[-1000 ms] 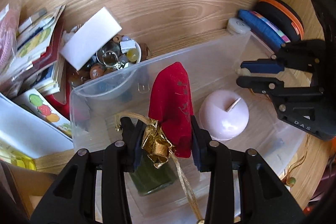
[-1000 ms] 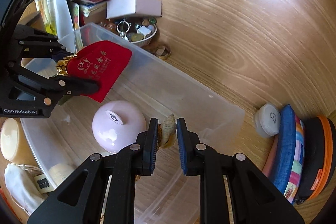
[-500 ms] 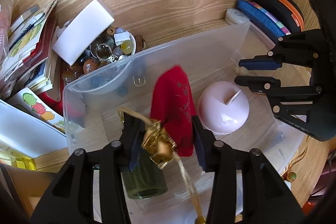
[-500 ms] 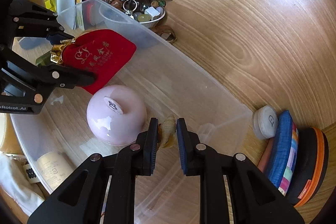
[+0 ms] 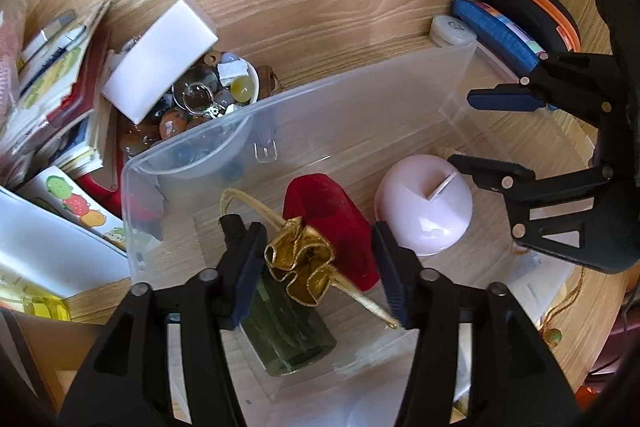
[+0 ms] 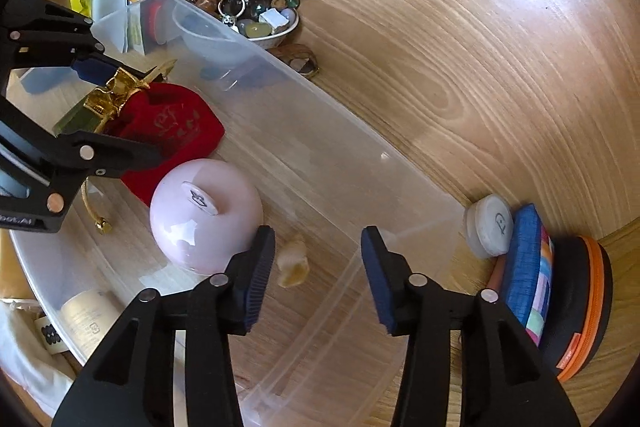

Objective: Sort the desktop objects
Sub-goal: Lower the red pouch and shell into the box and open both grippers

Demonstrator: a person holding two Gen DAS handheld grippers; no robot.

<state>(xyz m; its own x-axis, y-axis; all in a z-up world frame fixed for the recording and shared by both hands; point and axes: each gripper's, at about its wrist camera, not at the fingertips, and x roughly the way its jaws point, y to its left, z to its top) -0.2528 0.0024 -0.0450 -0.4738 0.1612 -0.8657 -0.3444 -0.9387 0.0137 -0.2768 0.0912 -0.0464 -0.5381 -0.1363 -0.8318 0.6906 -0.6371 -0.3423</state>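
Note:
A clear plastic bin (image 5: 360,83) (image 6: 340,155) sits on the wooden desk. Inside it lie a red drawstring pouch with gold trim (image 5: 332,223) (image 6: 172,131), a pink dome-shaped object (image 5: 424,203) (image 6: 204,219), a green glass bottle (image 5: 288,335) and a small tan shell (image 6: 294,263). My left gripper (image 5: 316,267) is open above the pouch, which lies loose between the jaws. My right gripper (image 6: 316,267) is open over the bin floor, with the shell lying free by the left finger.
A white bowl of stones and trinkets (image 5: 200,99) (image 6: 256,15), a white box (image 5: 160,59) and stacked booklets (image 5: 52,67) sit beyond the bin's left end. A white round case (image 6: 490,227), a blue pouch (image 6: 528,259) and a black-orange case (image 6: 580,299) sit at its right end.
My left gripper has opened and let the red pouch drop into the bin. My right gripper has opened and released the shell onto the bin floor.

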